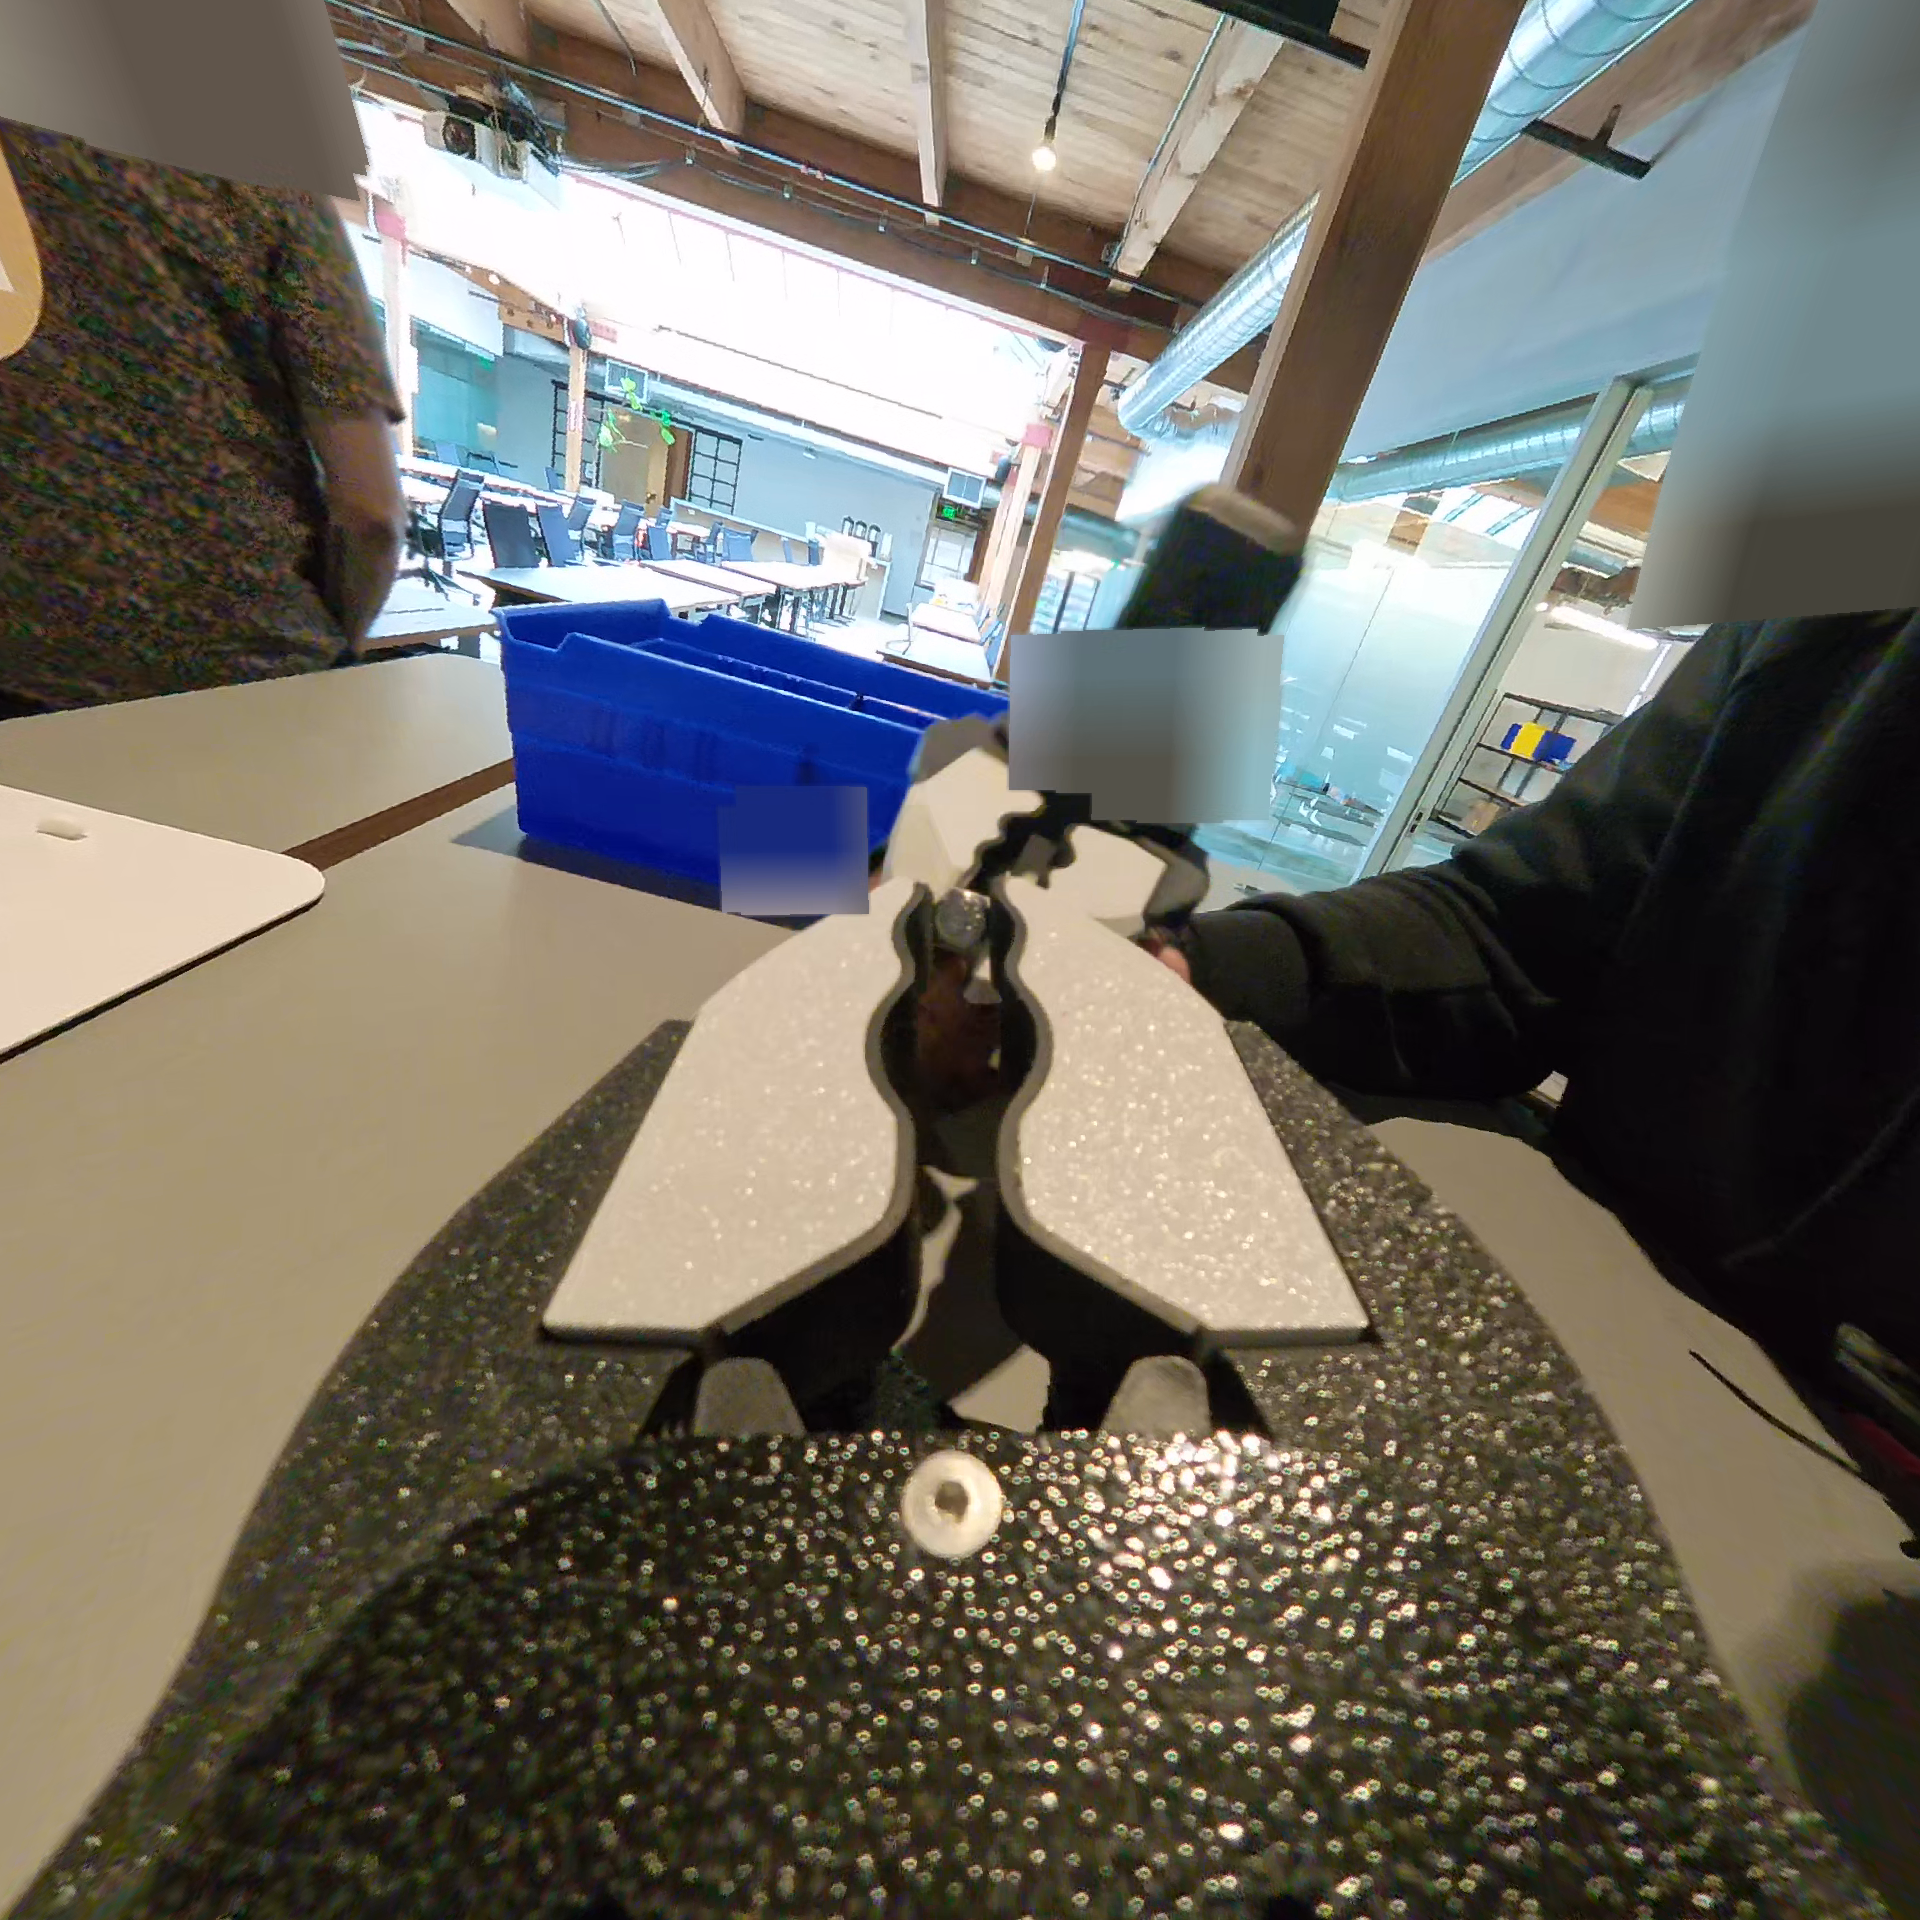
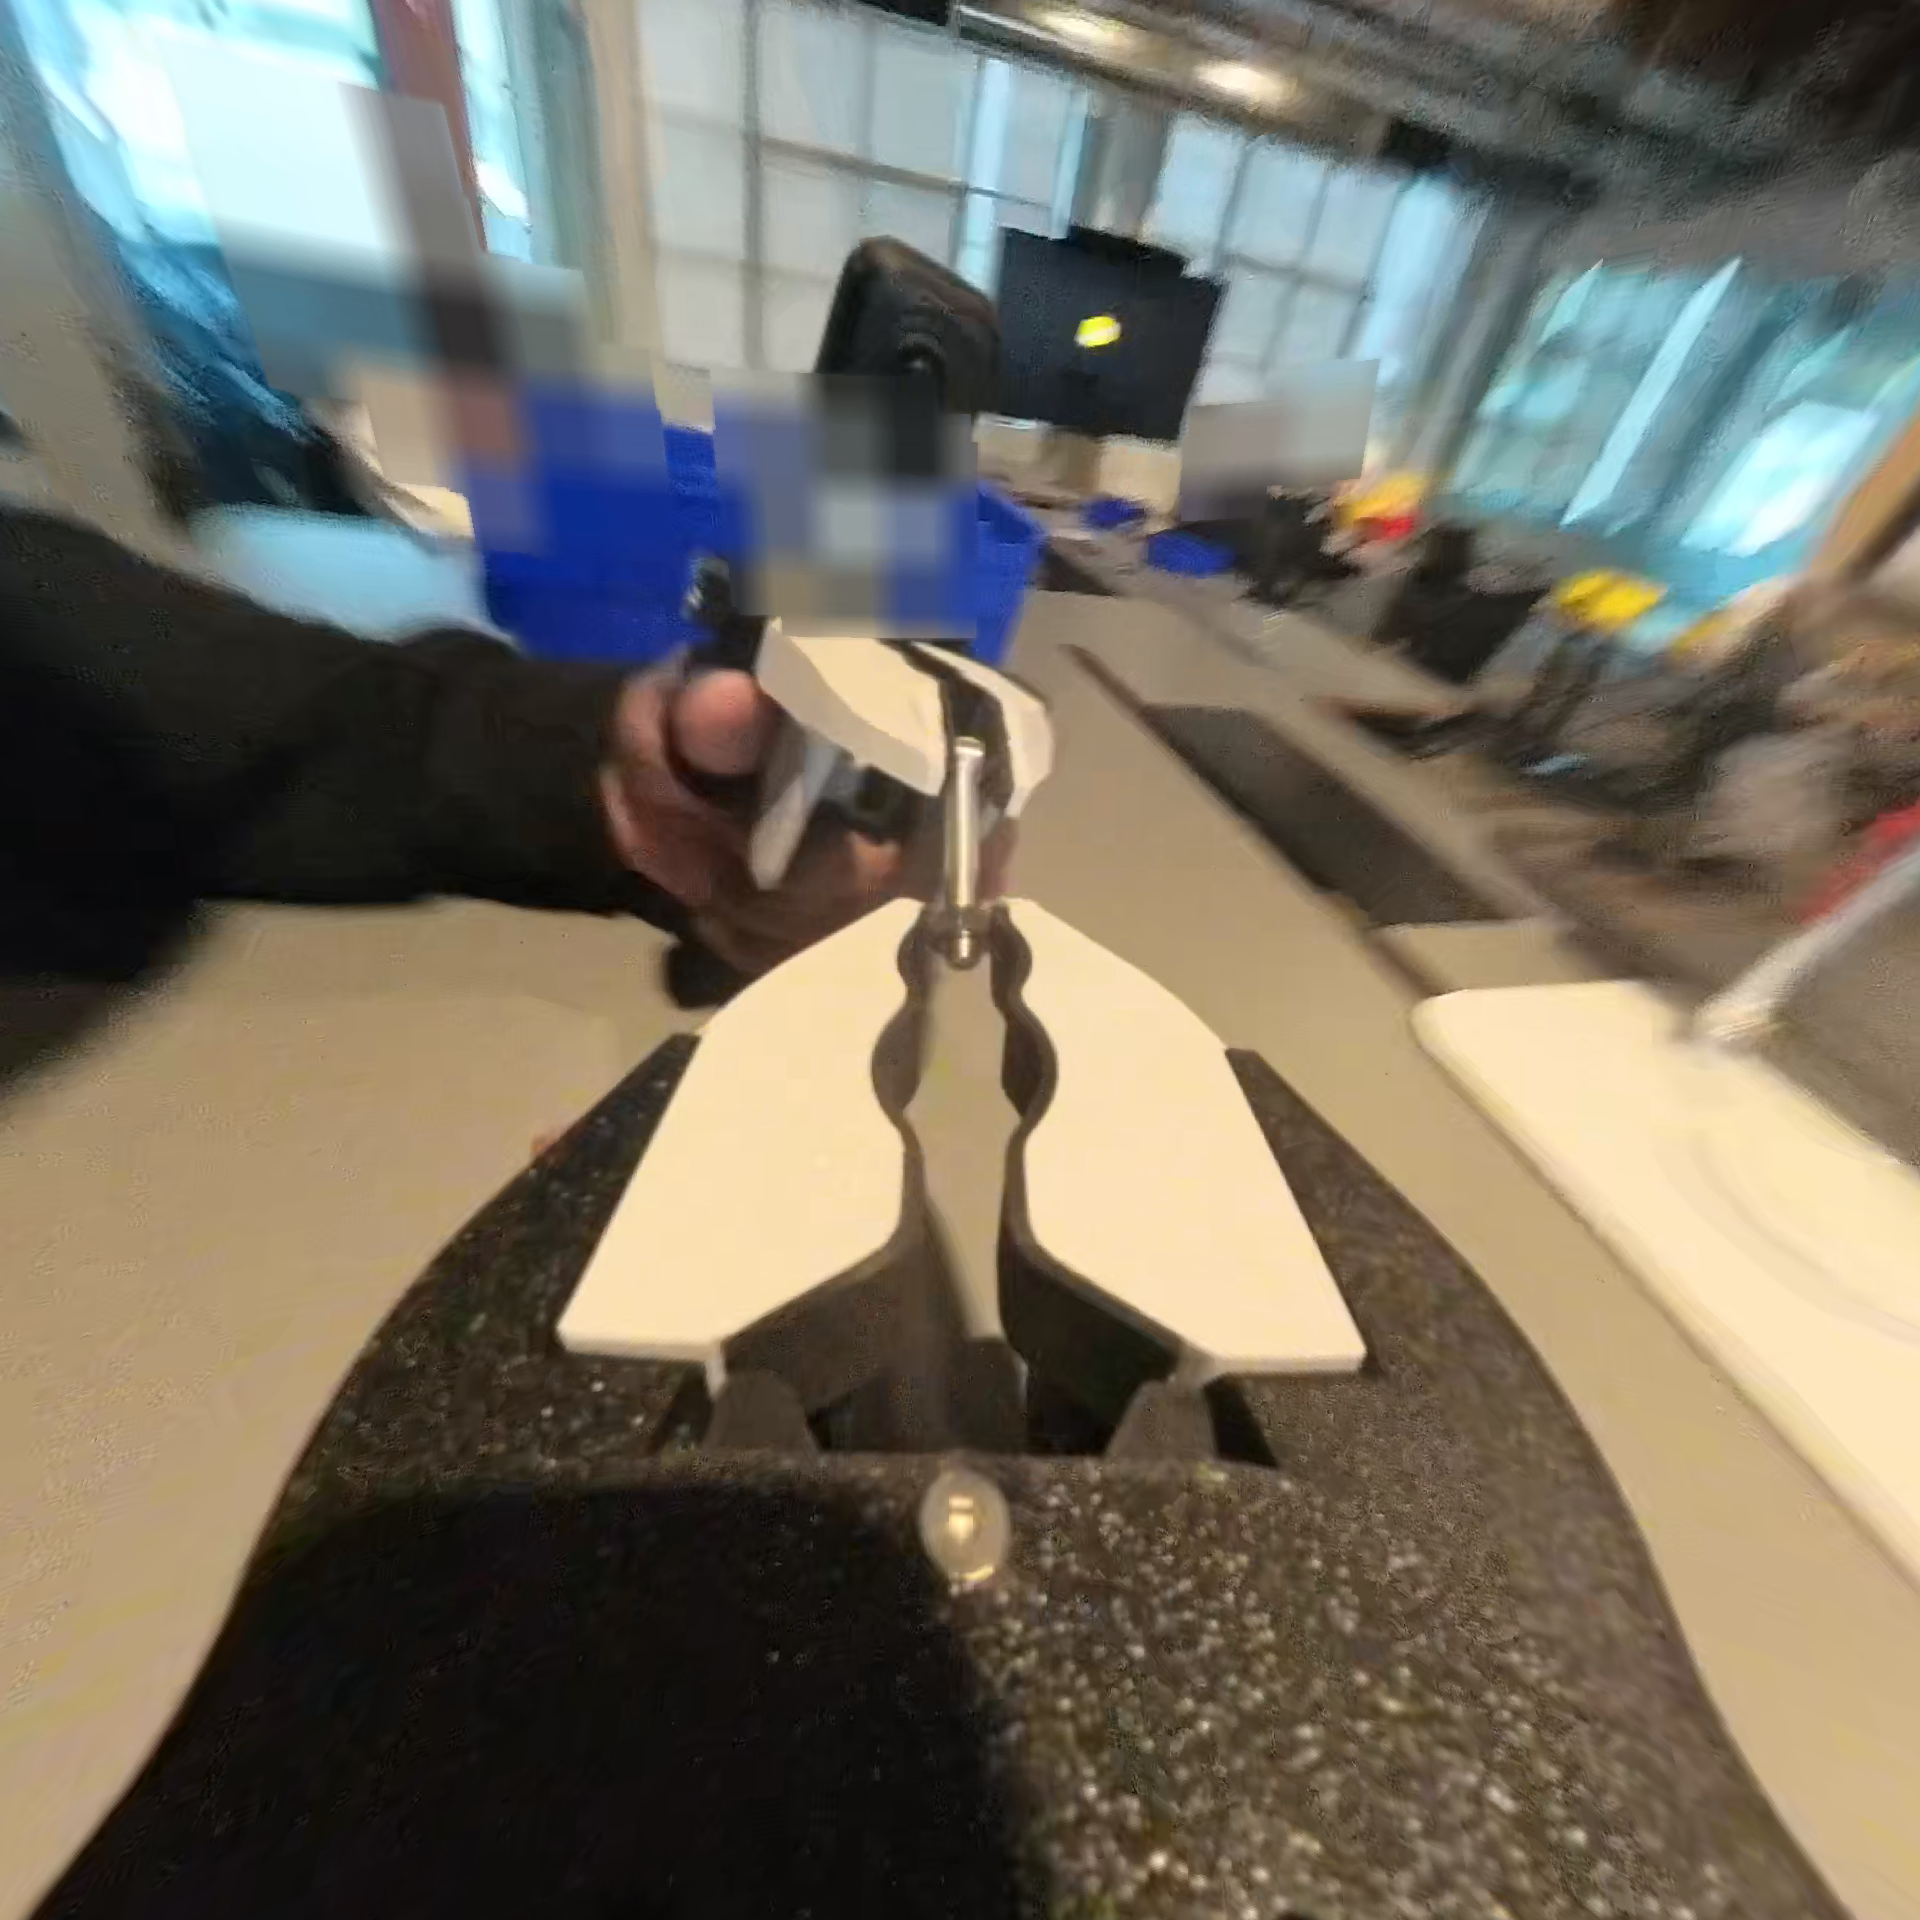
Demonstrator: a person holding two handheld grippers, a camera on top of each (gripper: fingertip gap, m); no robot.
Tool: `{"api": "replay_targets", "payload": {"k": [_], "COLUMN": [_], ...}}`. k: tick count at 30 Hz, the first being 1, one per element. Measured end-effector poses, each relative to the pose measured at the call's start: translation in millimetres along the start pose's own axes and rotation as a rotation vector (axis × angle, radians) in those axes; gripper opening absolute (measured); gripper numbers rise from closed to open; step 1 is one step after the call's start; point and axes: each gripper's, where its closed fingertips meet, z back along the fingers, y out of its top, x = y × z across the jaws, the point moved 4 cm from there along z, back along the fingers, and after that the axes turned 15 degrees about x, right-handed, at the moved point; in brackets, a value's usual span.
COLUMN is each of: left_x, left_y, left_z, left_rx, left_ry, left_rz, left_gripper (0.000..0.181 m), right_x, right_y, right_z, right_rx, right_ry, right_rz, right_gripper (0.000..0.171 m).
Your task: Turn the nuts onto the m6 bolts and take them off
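Note:
A silver M6 bolt (image 2: 966, 831) is held in the air between my two grippers, above the grey table (image 1: 364, 1039). My left gripper (image 1: 961, 925) is shut on the bolt's head end (image 1: 961, 920). It also shows farther off in the right wrist view (image 2: 971, 743), held by a hand. My right gripper (image 2: 961, 930) is shut on a nut (image 2: 961, 935) at the other end of the bolt's shaft. The right gripper shows in the left wrist view (image 1: 1023, 831) just beyond the bolt. The right wrist view is motion-blurred.
A blue bin (image 1: 665, 748) stands on the table behind the grippers. A white board (image 1: 125, 914) lies at the table's left side and also shows in the right wrist view (image 2: 1662, 1143). A person in a patterned shirt (image 1: 156, 416) stands at the far left.

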Motion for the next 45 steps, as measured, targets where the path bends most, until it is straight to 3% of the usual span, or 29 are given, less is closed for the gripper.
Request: {"api": "replay_targets", "payload": {"k": [2, 4, 5, 8, 9, 13, 17, 20, 24, 26, 28, 30, 34, 38, 42, 45], "left_x": [0, 1, 0, -1, -1, 0, 1, 0, -2, -1, -2, -2, -1, 1, 2, 1], "left_y": [-2, -1, 0, 2, 2, 1, 1, 0, 0, 1, 2, 3, 3, 2, 2, -1], "left_z": [-1, -1, 0, 1, 1, 1, 1, 0, -1, 0, 1, 1, 1, 1, 0, -1], "left_rx": [-0.013, -0.006, 0.004, 0.021, 0.019, 0.013, 0.011, 0.003, -0.004, 0.011, 0.022, 0.028, 0.025, 0.023, 0.017, -0.004], "left_ry": [0.004, -0.004, 0.002, 0.004, 0.004, -0.003, -0.005, -0.001, 0.018, 0.011, 0.015, 0.015, 0.004, -0.008, -0.02, -0.007], "left_rz": [-0.002, -0.004, -0.002, 0.003, 0.002, -0.004, -0.006, -0.004, -0.002, -0.001, 0.0, -0.001, -0.005, -0.007, -0.017, -0.017], "left_gripper": [0.01, 0.01, 0.01, 0.01, 0.01, 0.01, 0.01, 0.01, 0.01, 0.01, 0.01, 0.01, 0.01, 0.01, 0.01, 0.01], "right_x": [0, -3, -5, -1, 0, 2, 3, -1, -2, -4, 0, 3, 5, 1, -2, -2], "right_y": [3, 5, 6, 7, 7, 8, 6, 2, 5, 7, 10, 8, 6, 5, 4, 2], "right_z": [2, 2, 1, 0, 0, 1, 1, 0, 1, 0, 1, 1, 2, -2, -3, -1], "right_rx": [-0.02, -0.013, 0.002, 0.039, 0.055, 0.124, 0.109, 0.044, -0.017, -0.006, 0.035, 0.068, 0.135, 0.139, 0.114, 0.056], "right_ry": [-0.075, -0.12, -0.111, -0.082, -0.054, 0.046, 0.069, 0.031, -0.118, -0.153, -0.158, -0.096, 0.03, 0.126, 0.117, 0.032], "right_rz": [0.357, 0.513, 0.47, 0.166, 0.047, -0.328, -0.401, -0.137, 0.473, 0.539, 0.379, 0.105, -0.354, -0.579, -0.521, -0.174], "right_gripper": [0.01, 0.011, 0.014, 0.049, 0.05, 0.04, 0.01, 0.01, 0.011, 0.018, 0.038, 0.045, 0.037, 0.023, 0.01, 0.01]}}
